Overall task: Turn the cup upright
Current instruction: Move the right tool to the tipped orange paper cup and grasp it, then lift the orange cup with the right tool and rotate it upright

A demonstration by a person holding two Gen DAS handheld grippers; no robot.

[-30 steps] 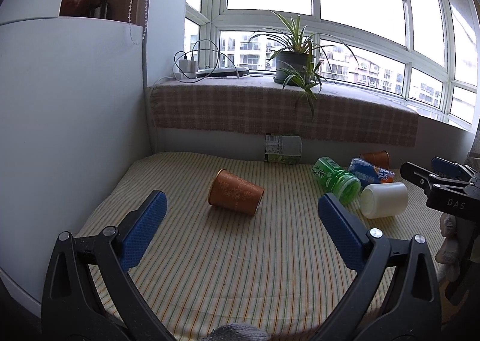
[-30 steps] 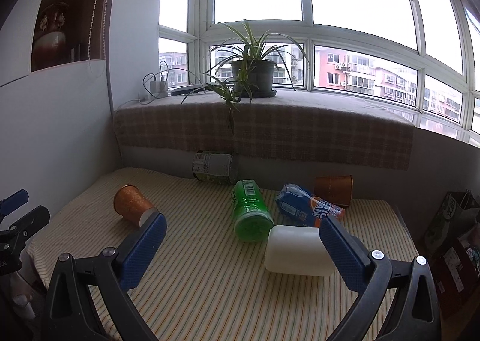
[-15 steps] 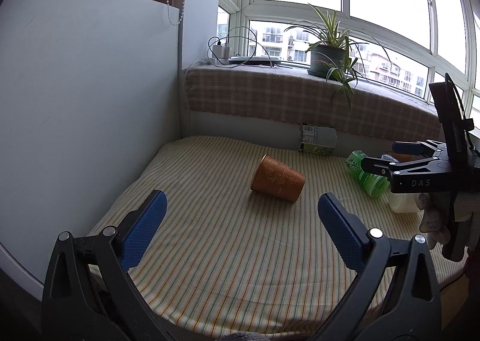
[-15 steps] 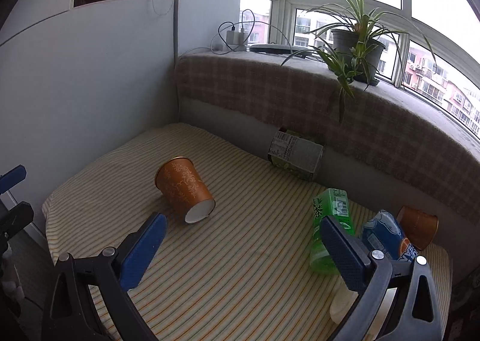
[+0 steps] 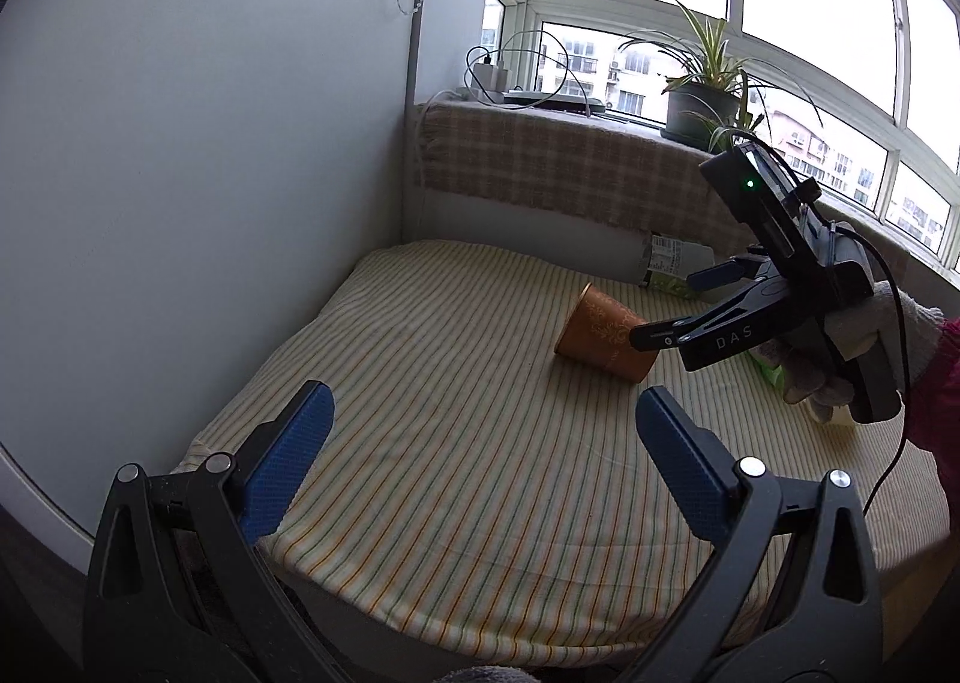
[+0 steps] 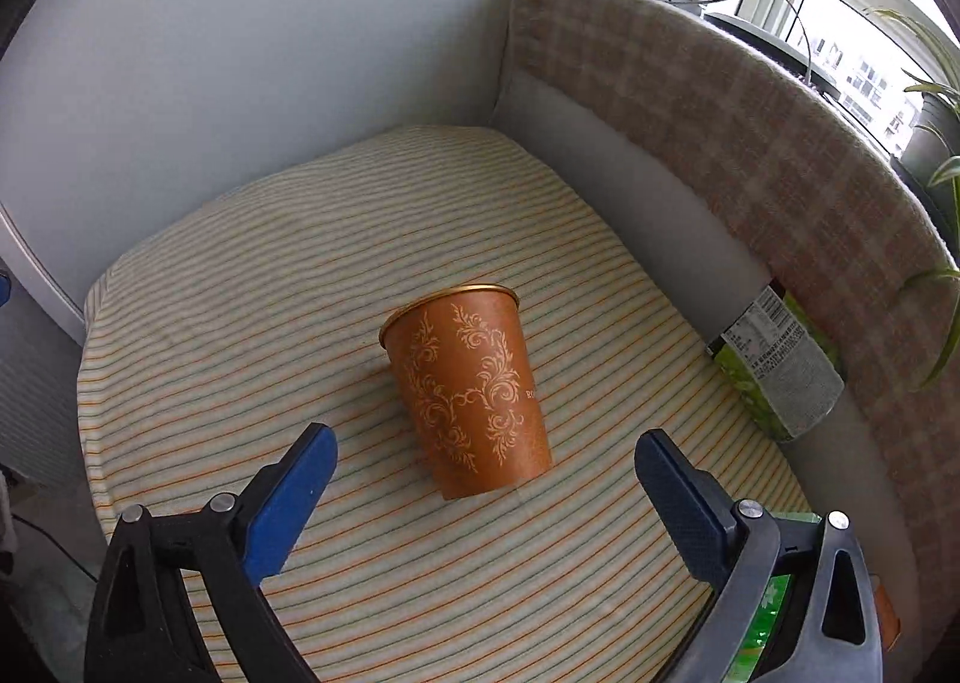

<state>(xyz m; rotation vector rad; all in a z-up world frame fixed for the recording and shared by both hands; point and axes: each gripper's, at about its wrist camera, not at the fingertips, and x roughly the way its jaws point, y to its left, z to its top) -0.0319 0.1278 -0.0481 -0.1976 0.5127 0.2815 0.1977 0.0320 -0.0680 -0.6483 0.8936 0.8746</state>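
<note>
- I have the orange paper cup with the pale scroll pattern point(image 6: 471, 395) lying on its side on the striped yellow mattress cover point(image 6: 252, 287), at the centre of the right wrist frame and right of centre in the left wrist frame point(image 5: 603, 333).
- The surface looks like a padded window seat or bed, so I will not call it a bench; a checked brown blanket point(image 6: 750, 143) drapes the ledge behind it.
- The right gripper point(image 6: 480, 494) has its jaws wide apart and holds nothing. The cup lies just ahead of the blue pads point(image 6: 294, 494), between their lines, not yet touched.
- In the right wrist frame the cup's long axis runs from lower right to upper left, roughly along the gripper's line of sight. I take the near end, toward the pads, for the mouth and the far gold-edged end for the base, though the mouth opening itself is hidden.
- The left gripper point(image 5: 480, 458) is also wide open and empty, low in its frame and well apart from the cup.
- From the left wrist view, the right gripper point(image 5: 666, 311) reaches in from the right of frame, its fingertips beside the cup's wider end.
- My judgement: the right hand is clearly nearer, and the grasp should close across the cup's body, then rotate it onto its base.
- A green and white carton point(image 6: 774, 365) lies on its side at the right edge, well apart.
</note>
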